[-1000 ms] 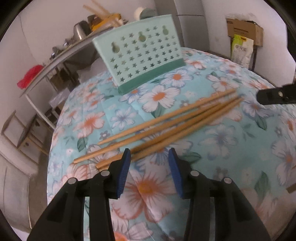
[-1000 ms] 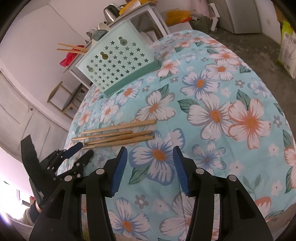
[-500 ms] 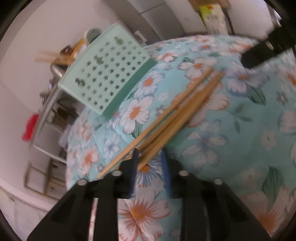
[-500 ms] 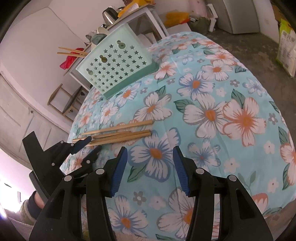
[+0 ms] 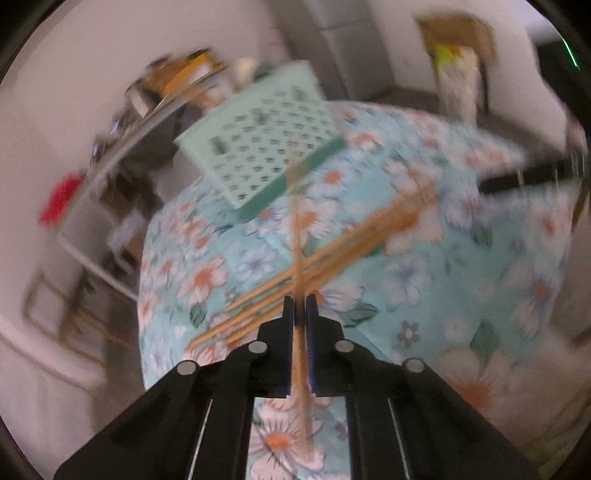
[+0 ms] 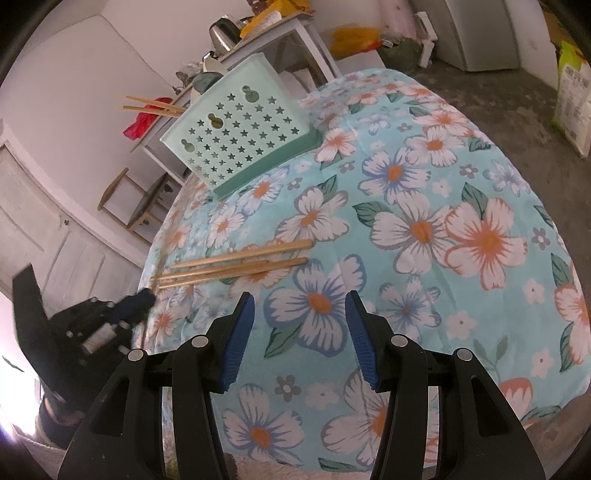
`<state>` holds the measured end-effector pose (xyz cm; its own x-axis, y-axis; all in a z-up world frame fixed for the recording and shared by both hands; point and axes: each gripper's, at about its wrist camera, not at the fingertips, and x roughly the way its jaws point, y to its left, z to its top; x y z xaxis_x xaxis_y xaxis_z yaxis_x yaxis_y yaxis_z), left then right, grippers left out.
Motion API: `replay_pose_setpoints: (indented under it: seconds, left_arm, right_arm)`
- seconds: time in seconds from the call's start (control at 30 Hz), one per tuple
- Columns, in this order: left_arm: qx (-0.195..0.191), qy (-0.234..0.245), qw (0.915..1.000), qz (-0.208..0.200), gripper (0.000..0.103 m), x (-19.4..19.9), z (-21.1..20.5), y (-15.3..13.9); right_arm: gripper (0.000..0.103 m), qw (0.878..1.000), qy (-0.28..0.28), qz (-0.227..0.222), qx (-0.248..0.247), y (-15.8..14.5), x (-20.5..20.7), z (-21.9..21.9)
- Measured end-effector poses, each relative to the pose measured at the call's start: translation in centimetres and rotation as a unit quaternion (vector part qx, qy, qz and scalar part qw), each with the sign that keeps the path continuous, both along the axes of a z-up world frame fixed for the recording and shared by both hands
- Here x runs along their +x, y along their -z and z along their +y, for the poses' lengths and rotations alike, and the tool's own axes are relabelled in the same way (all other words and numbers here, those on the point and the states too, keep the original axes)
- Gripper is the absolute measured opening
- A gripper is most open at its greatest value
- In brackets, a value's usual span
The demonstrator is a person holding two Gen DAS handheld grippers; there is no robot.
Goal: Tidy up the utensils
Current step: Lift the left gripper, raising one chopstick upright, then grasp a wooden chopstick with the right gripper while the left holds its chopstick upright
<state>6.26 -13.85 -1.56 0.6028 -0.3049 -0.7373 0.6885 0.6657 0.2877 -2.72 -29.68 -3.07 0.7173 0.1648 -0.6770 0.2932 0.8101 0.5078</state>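
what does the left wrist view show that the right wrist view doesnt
Only the left wrist view: the left gripper shut on one chopstick, lifted and crossing over the chopsticks still on the cloth, with a cardboard box behind.

Only the right wrist view: the right gripper open and empty over the floral tablecloth, two chopsticks already poking from the holder's top, and a kettle.

Both: the mint star-holed holder, the loose chopsticks and the tablecloth.

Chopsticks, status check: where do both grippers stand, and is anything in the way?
Left gripper shut on one chopstick. Right gripper open, empty. Other chopsticks on the tablecloth. Path to holder looks clear.
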Motion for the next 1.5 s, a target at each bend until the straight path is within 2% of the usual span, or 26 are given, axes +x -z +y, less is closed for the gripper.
replay_pose_setpoints:
  seconds: [0.1, 0.17, 0.2, 0.23, 0.27, 0.3, 0.33, 0.4, 0.47, 0.53, 0.6, 0.77, 0.83, 0.9, 0.97, 1.07, 1.17, 1.23, 1.33, 1.5]
  left_arm:
    - [-0.077, -0.054, 0.9930, 0.071, 0.005, 2.4, 2.6, -1.2]
    - [-0.133, -0.105, 0.9763, 0.134, 0.005, 4.5, 5.0, -0.9]
    - [-0.149, -0.122, 0.9691, 0.154, 0.005, 5.0, 5.7, -0.5]
    - [-0.178, -0.154, 0.9534, 0.189, 0.005, 6.0, 7.2, 0.2]
    - [-0.194, -0.171, 0.9435, 0.207, 0.005, 6.2, 7.9, 0.7]
    - [-0.224, -0.197, 0.9225, 0.245, 0.005, 6.8, 9.3, 1.7]
    - [-0.242, -0.214, 0.9078, 0.267, 0.005, 6.9, 10.2, 2.4]
    - [-0.259, -0.241, 0.8897, 0.289, 0.006, 7.0, 11.4, 3.4]
    - [-0.261, -0.252, 0.8823, 0.300, 0.006, 6.6, 12.0, 4.1]
    - [-0.260, -0.253, 0.8805, 0.305, 0.006, 6.3, 12.3, 4.3]
    - [-0.256, -0.255, 0.8832, 0.299, 0.006, 6.4, 12.6, 4.0]
    - [-0.253, -0.258, 0.8941, 0.264, 0.010, 8.1, 12.7, 3.1]
    - [-0.241, -0.258, 0.9007, 0.253, 0.011, 9.2, 12.4, 3.2]
    - [-0.234, -0.258, 0.9039, 0.248, 0.012, 10.2, 12.4, 3.5]
    - [-0.230, -0.255, 0.9058, 0.249, 0.017, 11.0, 12.0, 3.8]
    - [-0.216, -0.240, 0.9132, 0.248, 0.021, 12.4, 11.2, 4.1]
    - [-0.211, -0.238, 0.9175, 0.239, 0.021, 13.6, 10.8, 4.3]
    - [-0.213, -0.241, 0.9167, 0.237, 0.021, 14.3, 10.8, 4.5]
    - [-0.222, -0.244, 0.9127, 0.241, 0.021, 15.0, 11.2, 4.6]
    - [-0.237, -0.254, 0.9059, 0.242, 0.021, 15.6, 12.1, 4.7]
  right_arm:
    - [0.049, 1.000, -0.003, -0.003, 0.004, -0.2, 0.0, 0.3]
    - [0.049, 1.000, -0.005, -0.003, 0.003, -0.3, 0.1, 0.5]
    - [0.049, 1.000, -0.007, -0.002, 0.003, -0.4, 0.1, 0.6]
    - [0.049, 1.000, -0.008, -0.002, 0.002, -0.5, 0.1, 0.7]
    - [0.049, 1.000, -0.009, -0.002, 0.002, -0.5, 0.1, 0.8]
    - [0.049, 1.000, -0.010, -0.002, 0.001, -0.5, 0.0, 0.9]
    - [0.049, 1.000, -0.011, -0.001, 0.000, -0.5, 0.1, 1.0]
    - [0.049, 1.000, -0.012, 0.002, -0.001, -0.5, 0.1, 1.0]
    - [0.049, 1.000, -0.014, 0.004, -0.001, -0.4, 0.2, 1.1]
    - [0.049, 1.000, -0.018, 0.006, -0.004, -0.4, 0.4, 1.3]
    - [0.049, 1.000, -0.024, 0.007, -0.006, -0.3, 0.6, 1.6]
    - [0.049, 0.999, -0.042, 0.009, -0.017, -0.5, 1.1, 2.5]
    - [0.049, 0.999, -0.045, 0.010, -0.022, -0.6, 1.4, 2.9]
    - [0.049, 0.998, -0.048, 0.012, -0.024, -0.7, 1.6, 3.0]
    - [0.049, 0.998, -0.052, 0.017, -0.029, -0.8, 1.9, 3.2]
    - [0.049, 0.996, -0.069, 0.024, -0.044, -1.3, 3.0, 3.7]
    - [0.049, 0.993, -0.099, 0.017, -0.068, -2.5, 4.5, 4.7]
    - [0.049, 0.990, -0.122, 0.009, -0.078, -3.1, 5.6, 5.2]
    - [0.049, 0.980, -0.175, -0.001, -0.098, -3.9, 8.1, 6.9]
    - [0.046, 0.948, -0.277, 0.015, -0.156, -2.9, 13.6, 11.1]
